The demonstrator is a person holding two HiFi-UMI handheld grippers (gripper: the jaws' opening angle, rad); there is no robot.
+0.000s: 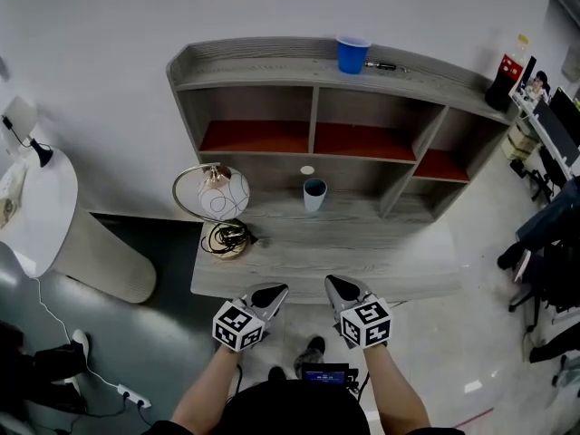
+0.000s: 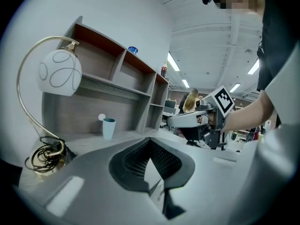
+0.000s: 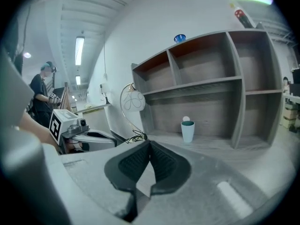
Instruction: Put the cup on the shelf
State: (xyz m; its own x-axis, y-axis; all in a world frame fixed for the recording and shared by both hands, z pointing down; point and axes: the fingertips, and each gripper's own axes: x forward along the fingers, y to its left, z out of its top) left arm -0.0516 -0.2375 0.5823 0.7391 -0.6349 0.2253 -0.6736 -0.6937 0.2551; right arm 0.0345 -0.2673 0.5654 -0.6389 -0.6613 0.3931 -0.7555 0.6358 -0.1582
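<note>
White wall (image 1: 109,25), grey floor (image 1: 471,352), globe lamp (image 1: 222,193)

Both grippers held out side by side, jaws closed and empty

The left gripper (image 1: 270,291) and the right gripper (image 1: 339,285) sit near each other but apart in front of the person's body, with their tips pointing forward and angled slightly toward one another. In each gripper view the two jaws meet at the tips with nothing between them. The left forearm (image 1: 205,390) and the right forearm (image 1: 395,395), both bare, run back from the grippers toward the torso.
</note>
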